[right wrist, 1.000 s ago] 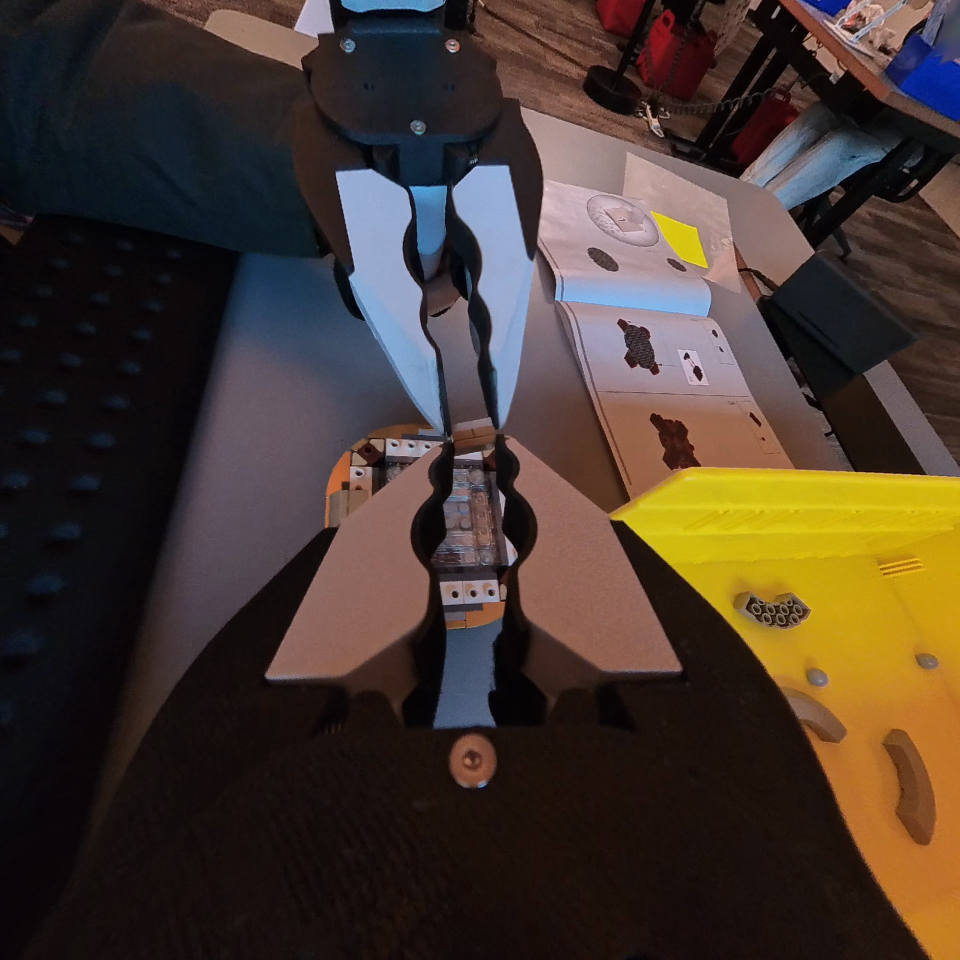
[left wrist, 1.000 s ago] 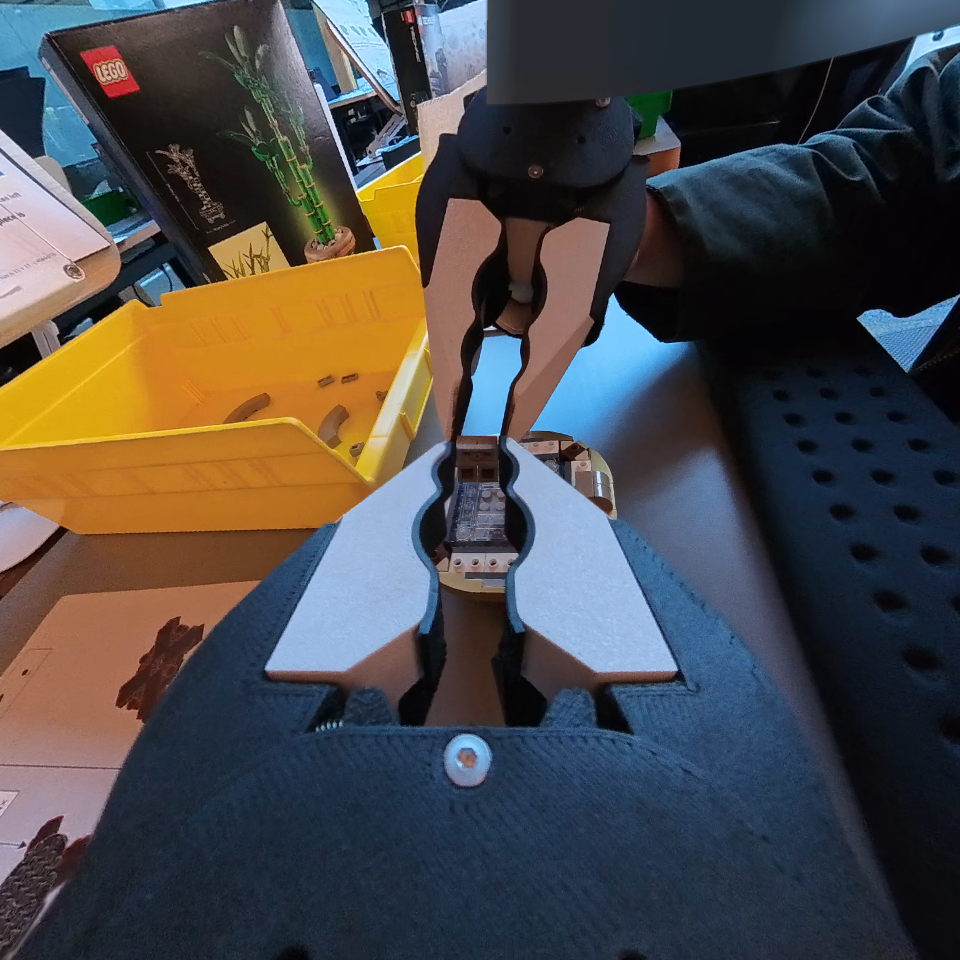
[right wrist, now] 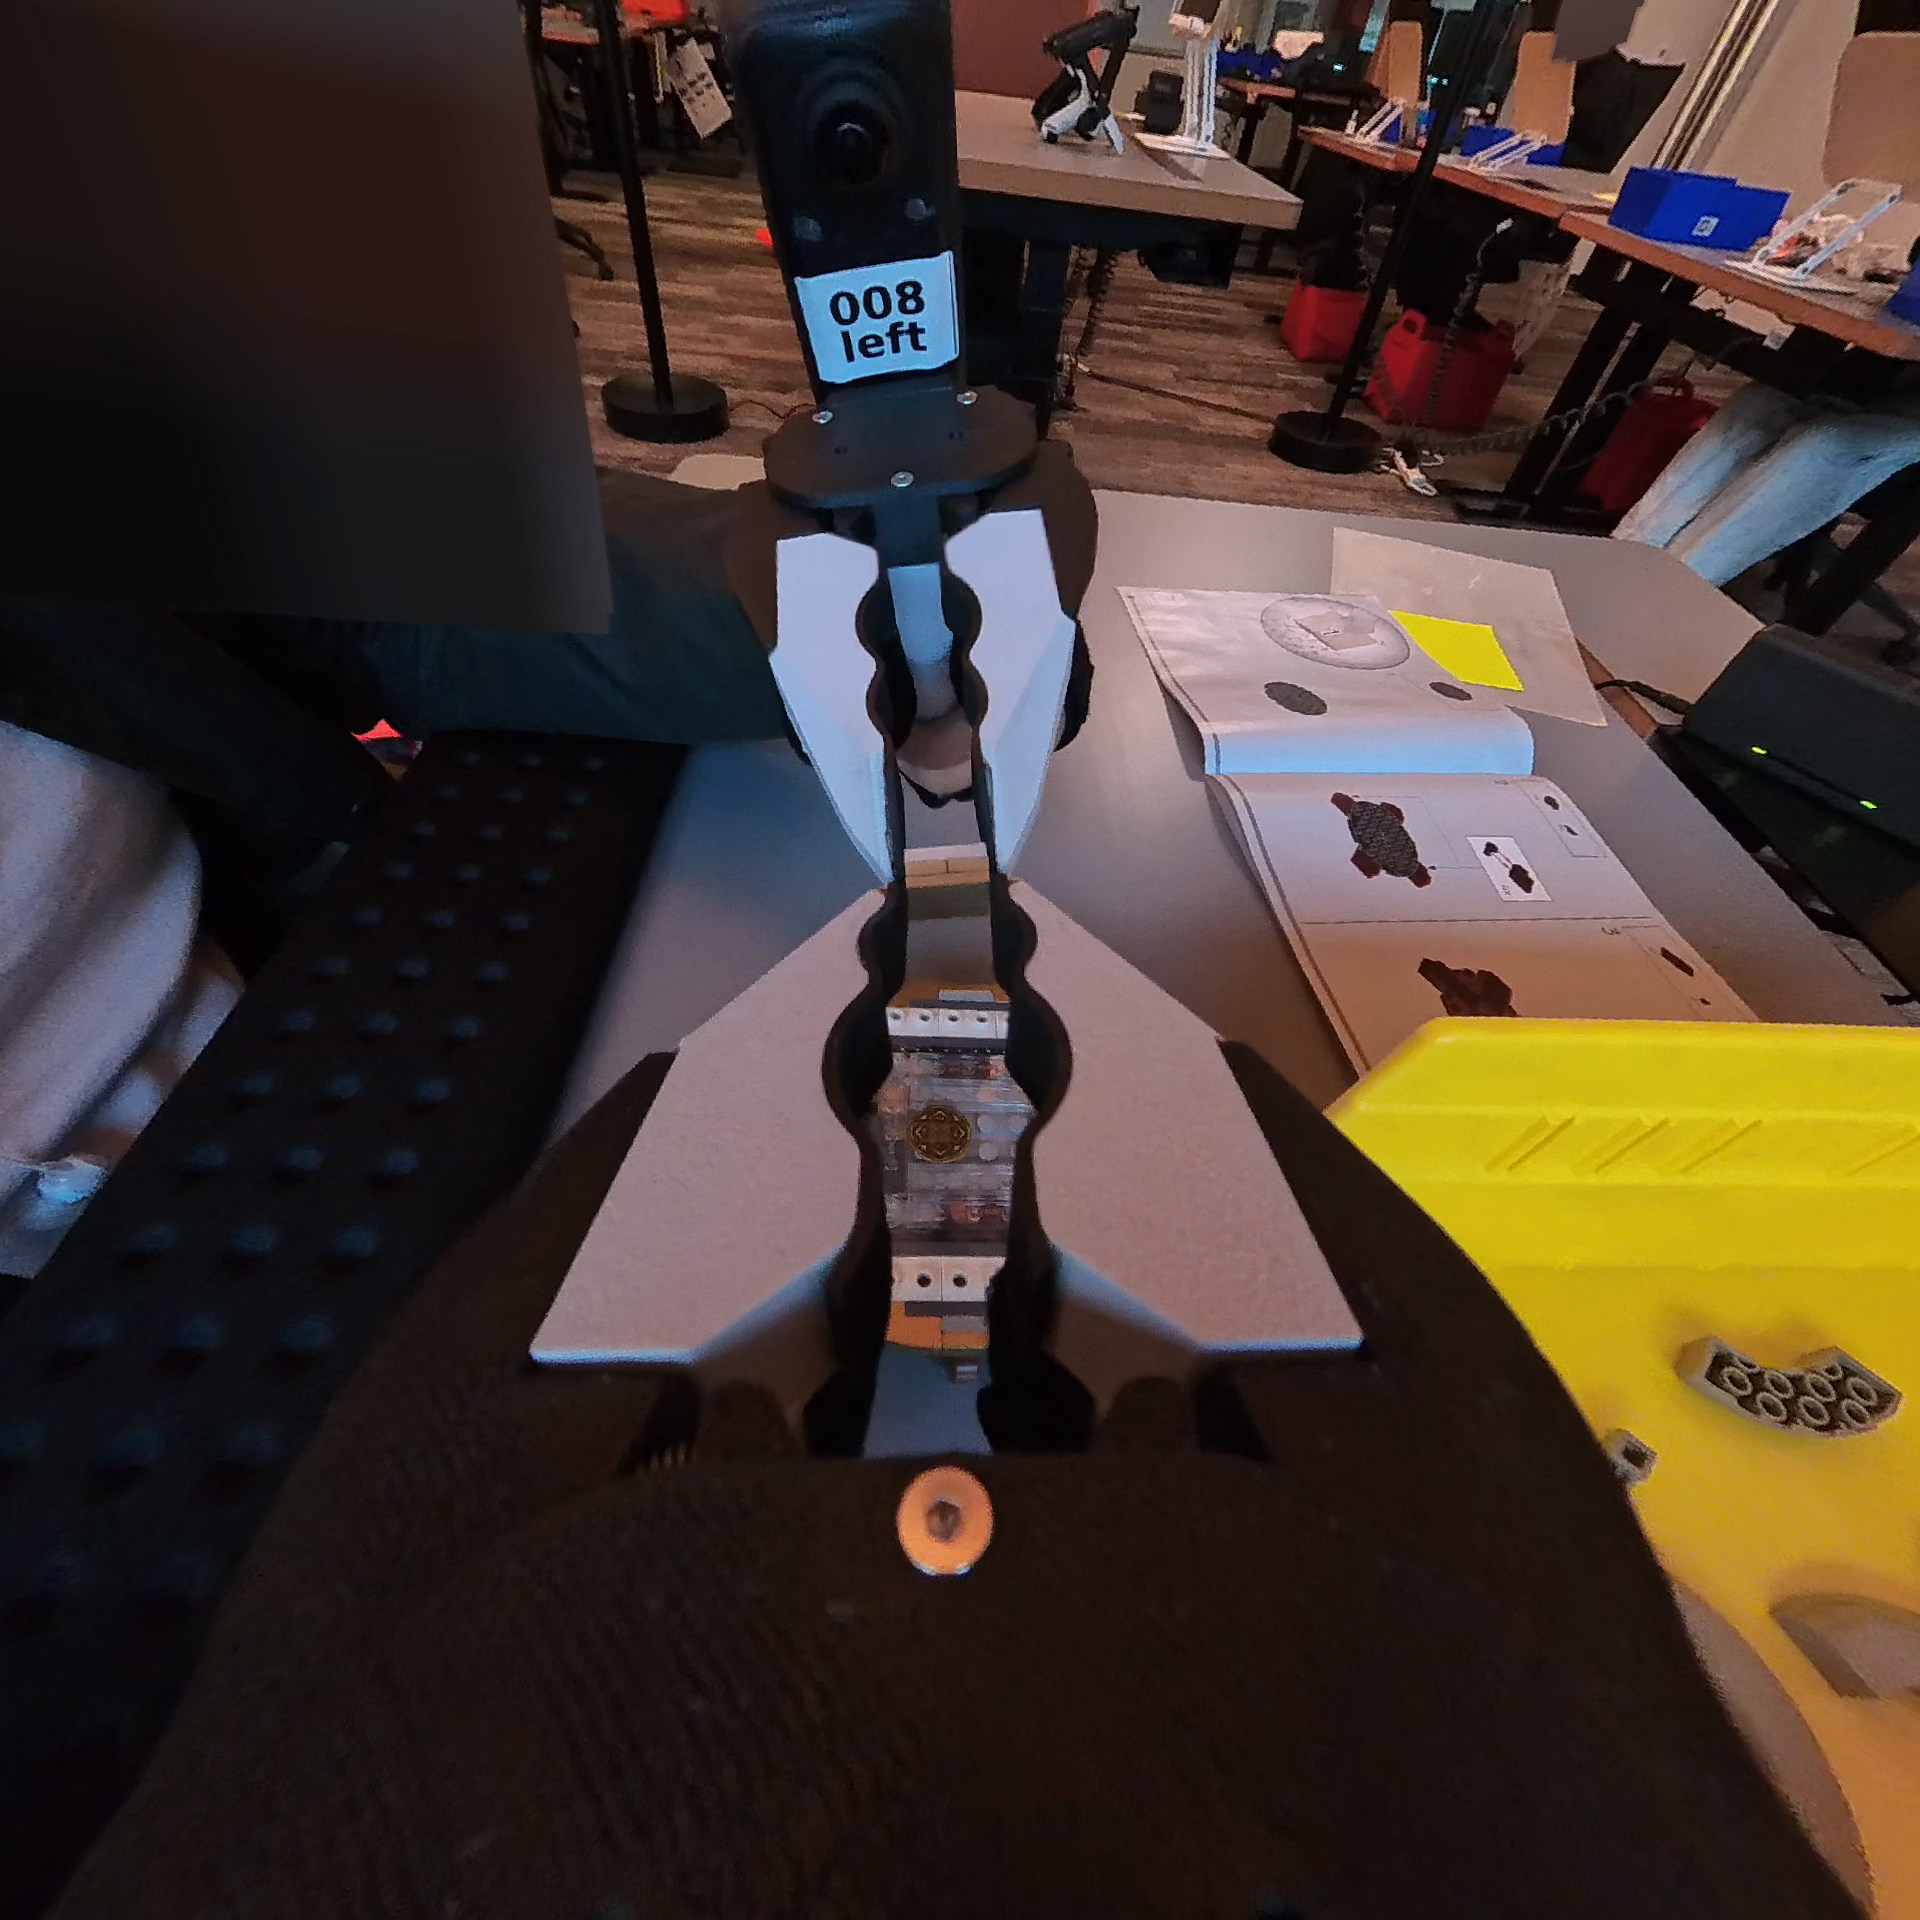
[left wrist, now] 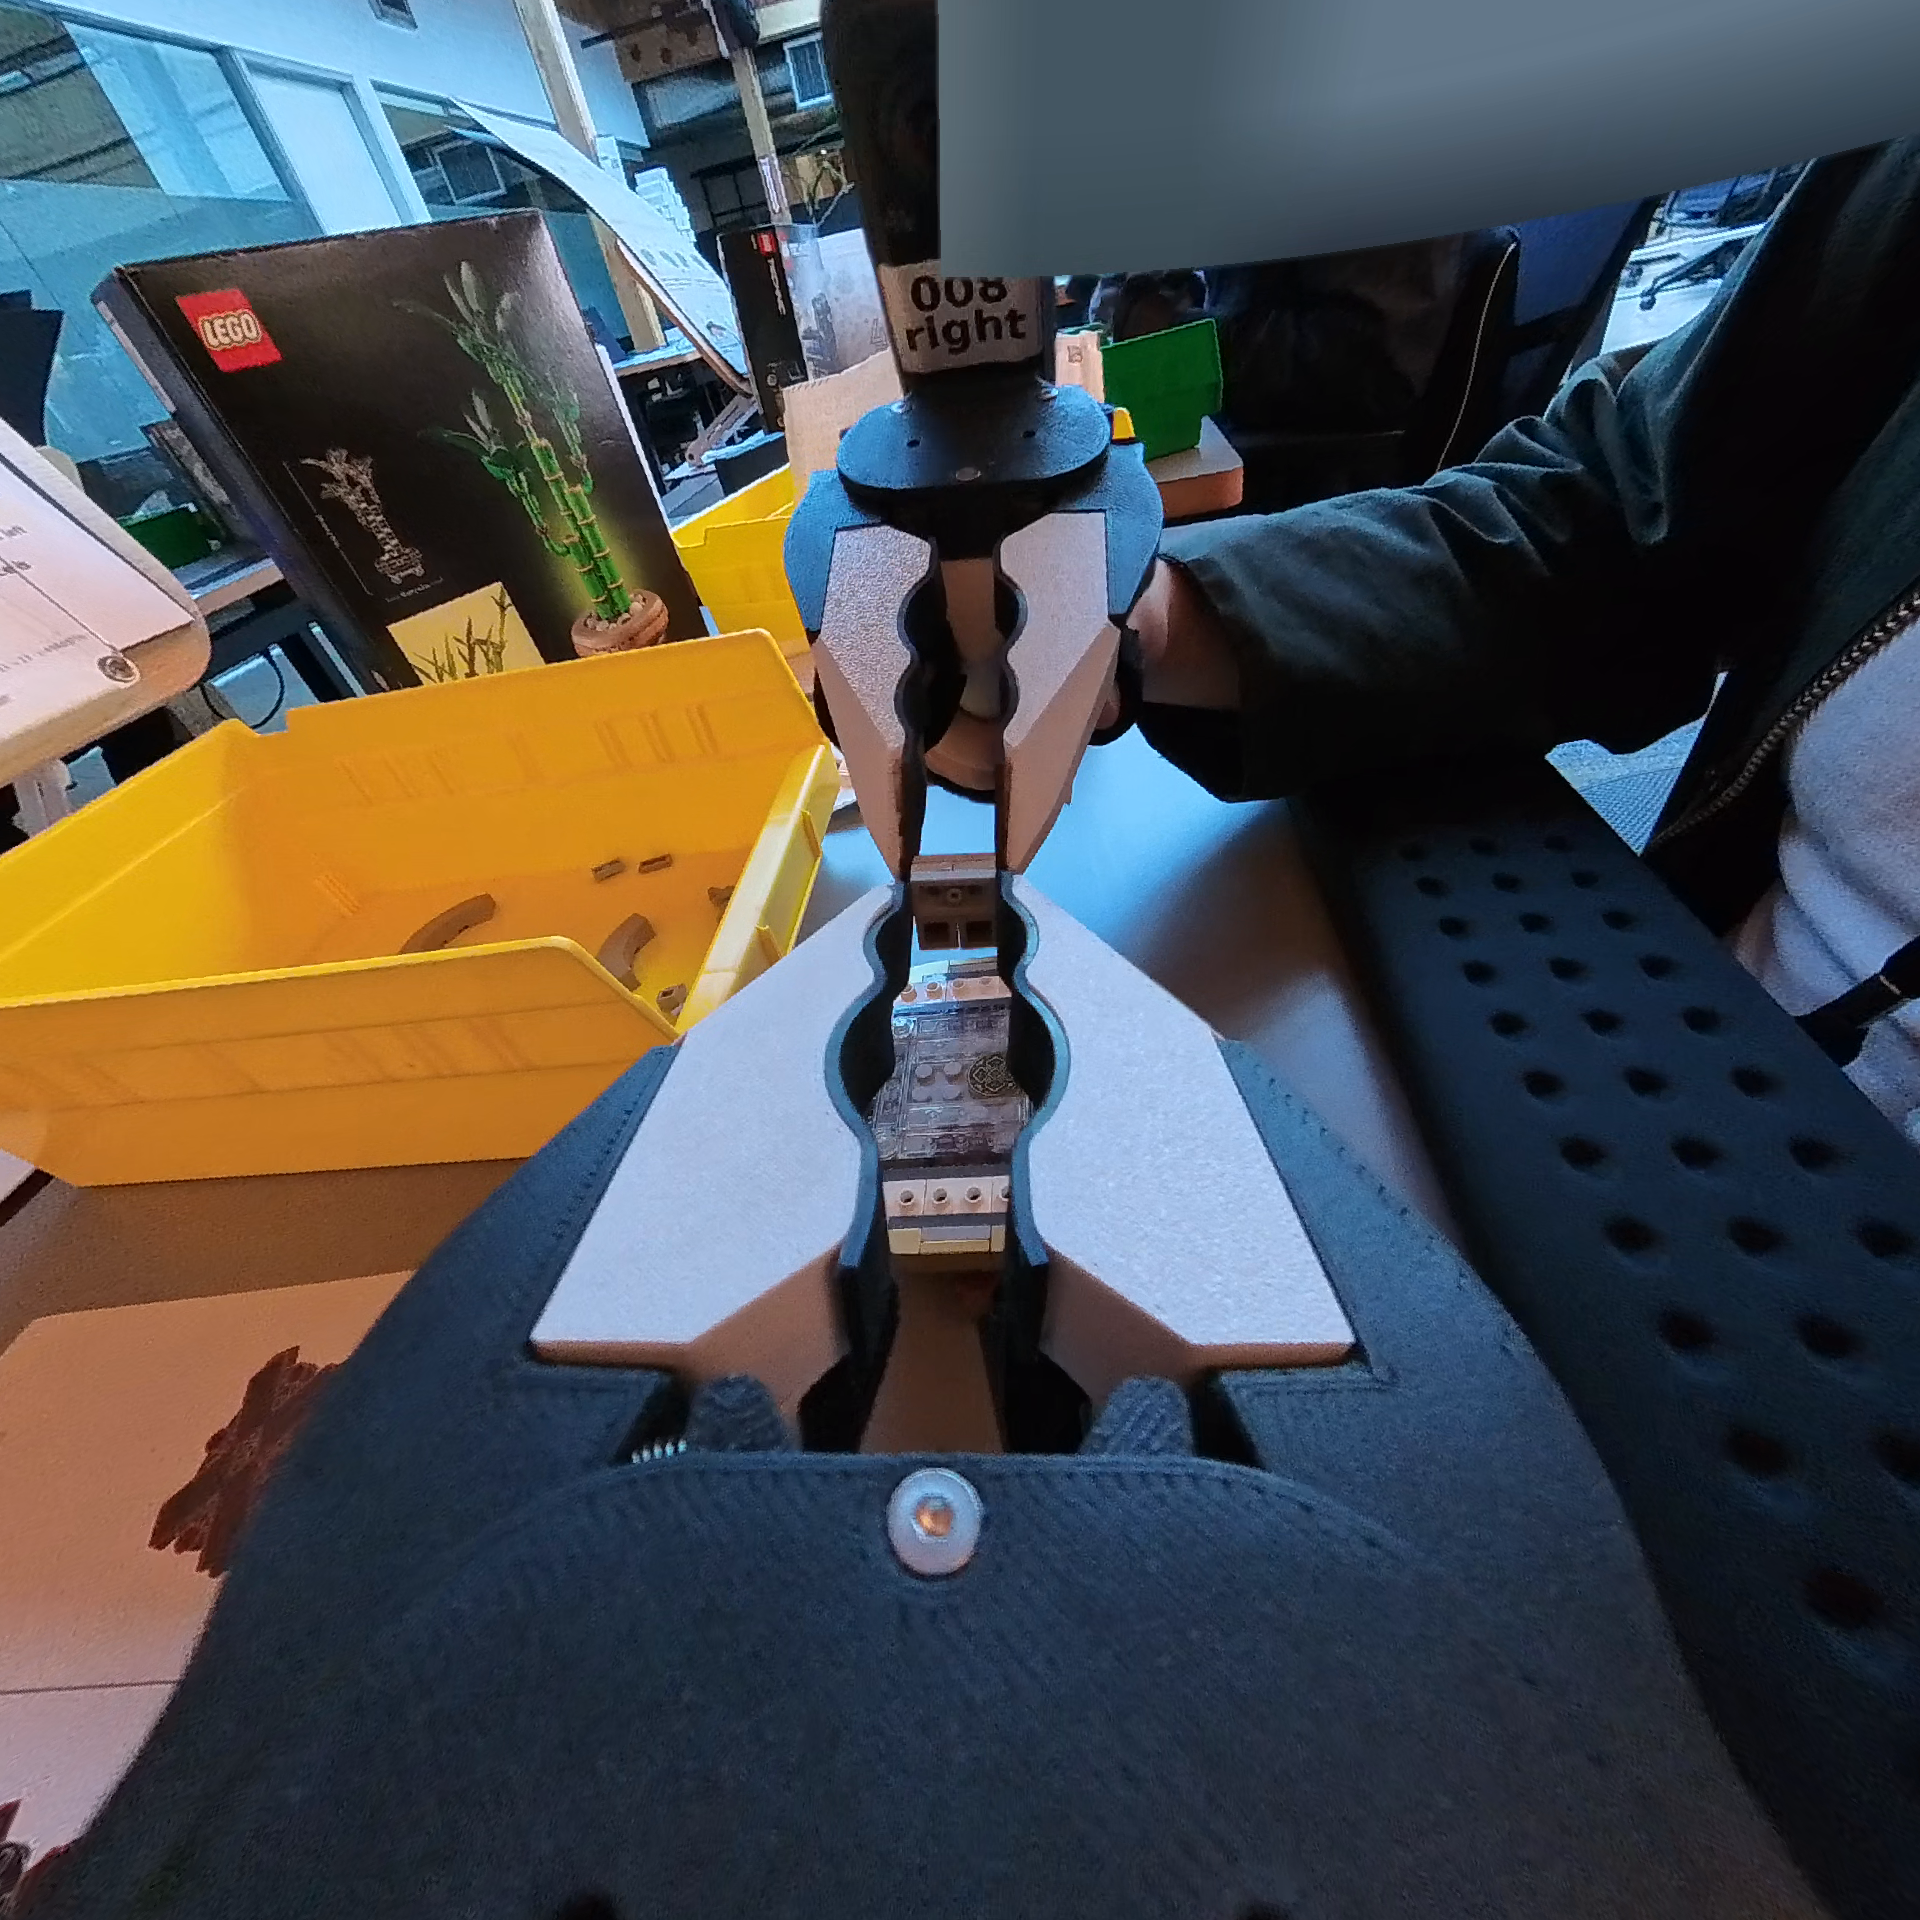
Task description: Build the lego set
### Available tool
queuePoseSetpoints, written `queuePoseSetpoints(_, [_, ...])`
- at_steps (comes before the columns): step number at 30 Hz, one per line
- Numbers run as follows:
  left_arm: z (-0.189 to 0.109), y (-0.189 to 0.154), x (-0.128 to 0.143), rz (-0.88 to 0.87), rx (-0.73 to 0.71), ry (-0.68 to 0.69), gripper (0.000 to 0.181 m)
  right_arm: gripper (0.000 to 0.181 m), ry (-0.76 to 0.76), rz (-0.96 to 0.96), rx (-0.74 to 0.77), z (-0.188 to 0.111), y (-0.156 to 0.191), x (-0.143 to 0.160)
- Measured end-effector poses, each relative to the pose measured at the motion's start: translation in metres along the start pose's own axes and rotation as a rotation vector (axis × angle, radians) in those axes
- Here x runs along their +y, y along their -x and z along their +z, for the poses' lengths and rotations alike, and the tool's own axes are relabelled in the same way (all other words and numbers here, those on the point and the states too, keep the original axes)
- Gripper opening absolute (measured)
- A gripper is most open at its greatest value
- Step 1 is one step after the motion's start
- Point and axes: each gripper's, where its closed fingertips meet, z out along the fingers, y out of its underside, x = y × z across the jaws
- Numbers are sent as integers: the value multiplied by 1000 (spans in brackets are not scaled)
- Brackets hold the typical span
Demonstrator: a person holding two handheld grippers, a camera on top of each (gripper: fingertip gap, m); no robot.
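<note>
My left gripper (left wrist: 951, 935) and right gripper (right wrist: 948, 935) meet tip to tip above the grey counter (right wrist: 1164, 831). Both sets of jaws pinch the same tan-and-clear round lego build (left wrist: 951, 1101), one from each end, and it appears lifted off the counter between them. A yellow plastic bin (left wrist: 395, 997) holding loose grey pieces stands just beside the build; an open instruction booklet (right wrist: 1455, 862) lies near.

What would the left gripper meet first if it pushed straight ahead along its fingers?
Most likely the right gripper, whose tips face the left gripper almost nose to nose over the lego build both clamp. Depth between the tips is unclear.
</note>
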Motion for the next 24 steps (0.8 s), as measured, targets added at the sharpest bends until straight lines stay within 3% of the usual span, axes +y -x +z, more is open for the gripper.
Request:
queuePoseSetpoints(9, [-3,-11,-22,-91,103,-92,14,12,-64,19,-77,-8,13,-18])
queuePoseSetpoints(14, [-38,18,-42,-125,-7,-215,14,12,-144,53,-7,-43,-9,-28])
queuePoseSetpoints(17, [-36,18,-36,-123,-8,-194,14,13,-209,80,-16,-59,-12,-35])
queuePoseSetpoints(24, [-15,3,-17,-135,62,-104,14,13,-509,223,-227,-88,1,-73])
